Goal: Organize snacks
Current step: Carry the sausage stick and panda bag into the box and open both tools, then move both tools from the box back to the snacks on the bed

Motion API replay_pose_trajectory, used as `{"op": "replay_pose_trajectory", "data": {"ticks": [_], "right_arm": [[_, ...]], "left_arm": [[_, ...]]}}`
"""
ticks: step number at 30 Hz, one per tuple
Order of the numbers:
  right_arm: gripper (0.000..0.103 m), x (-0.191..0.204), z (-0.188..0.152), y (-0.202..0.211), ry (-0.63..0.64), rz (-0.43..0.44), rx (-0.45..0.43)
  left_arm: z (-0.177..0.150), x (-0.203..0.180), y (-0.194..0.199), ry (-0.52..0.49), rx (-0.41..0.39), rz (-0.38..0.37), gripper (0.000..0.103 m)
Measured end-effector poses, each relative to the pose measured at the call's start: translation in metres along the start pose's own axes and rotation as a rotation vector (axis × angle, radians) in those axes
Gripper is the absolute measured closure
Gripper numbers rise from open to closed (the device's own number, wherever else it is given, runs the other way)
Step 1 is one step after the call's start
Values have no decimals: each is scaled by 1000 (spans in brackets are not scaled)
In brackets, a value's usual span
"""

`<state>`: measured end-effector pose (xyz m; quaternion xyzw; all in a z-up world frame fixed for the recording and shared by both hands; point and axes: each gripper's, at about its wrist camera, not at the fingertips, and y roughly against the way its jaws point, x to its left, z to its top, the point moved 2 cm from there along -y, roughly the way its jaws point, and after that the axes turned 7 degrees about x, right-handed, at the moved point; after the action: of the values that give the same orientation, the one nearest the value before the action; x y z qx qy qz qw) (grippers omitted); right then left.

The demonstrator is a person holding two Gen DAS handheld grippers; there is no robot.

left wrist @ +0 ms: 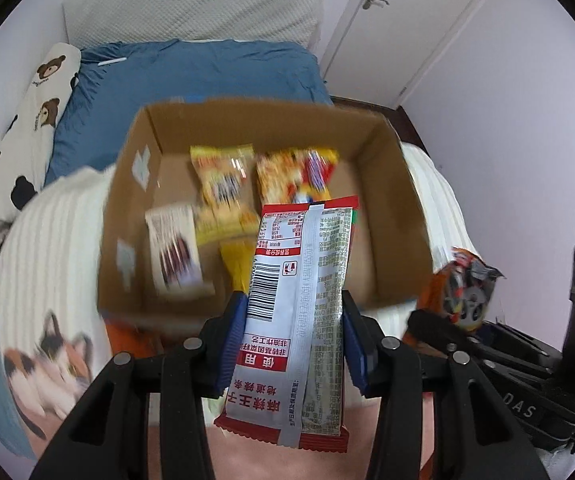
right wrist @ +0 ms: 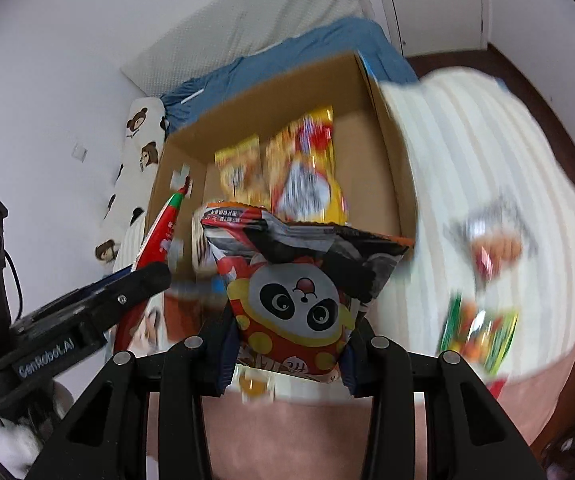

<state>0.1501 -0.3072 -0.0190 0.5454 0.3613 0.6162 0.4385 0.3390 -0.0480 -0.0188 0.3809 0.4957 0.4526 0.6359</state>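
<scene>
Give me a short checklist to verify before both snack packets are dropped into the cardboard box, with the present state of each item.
1. Left gripper holds the red and white packet: ok, shut on its sides.
2. Right gripper holds the panda packet: ok, pinched at the lower part.
3. Cardboard box open on top: ok.
4. Free floor inside the box: ok, bare cardboard on the right beside the yellow packets.
5. Packets already above the box: cannot tell, the pictures are blurred and give no depth.
6. Loose snacks outside the box: not ok, a green packet lies on the white blanket.
</scene>
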Motion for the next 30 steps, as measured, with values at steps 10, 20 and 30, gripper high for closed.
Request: {"op": "replay_pose_trajectory", "data": {"ticks": [10,20,30], "right_arm": [[60,-5,117,-45,8,-137,64],[58,-15,163,-103,22,-248,142],[8,-16,160,-131,1,-297,210]], "left_arm": [[112,39,-50,-9,71,129,61],[153,88,-122,47,228,211,59],[153,111,-138,101,226,224,15]]}}
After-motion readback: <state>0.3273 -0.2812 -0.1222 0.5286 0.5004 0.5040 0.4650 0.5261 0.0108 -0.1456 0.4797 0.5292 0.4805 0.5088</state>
